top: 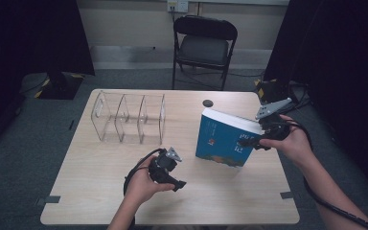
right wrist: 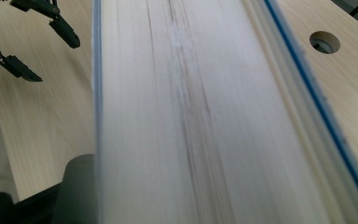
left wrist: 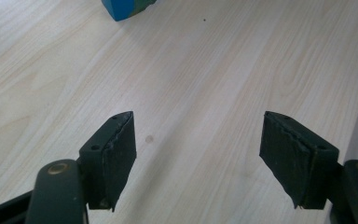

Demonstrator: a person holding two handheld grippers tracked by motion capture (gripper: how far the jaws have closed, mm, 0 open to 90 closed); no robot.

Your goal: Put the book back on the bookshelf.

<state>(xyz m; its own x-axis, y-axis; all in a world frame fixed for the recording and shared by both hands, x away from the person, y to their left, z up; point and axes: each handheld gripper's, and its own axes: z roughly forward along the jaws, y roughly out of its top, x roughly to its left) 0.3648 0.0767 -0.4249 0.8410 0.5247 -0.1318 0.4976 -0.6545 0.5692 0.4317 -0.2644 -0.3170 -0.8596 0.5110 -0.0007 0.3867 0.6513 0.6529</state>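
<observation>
The thick blue-covered paperback book, stood on the pale wooden desk, is clasped by the right hand-held gripper; the left hand-held gripper is held released, and transfer into the clear acrylic divider rack is judged next.

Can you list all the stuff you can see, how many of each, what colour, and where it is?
book: one, blue cover, white pages, standing tilted on the table's right, between the right gripper's jaws
clear rack: one, see-through, table's far left
table: one, light wood, middle
cable hole: one, dark, table's far edge
folding chair: one, black, behind the table
left gripper: one, black, open, near side of table
right gripper: one, black, at the book
</observation>
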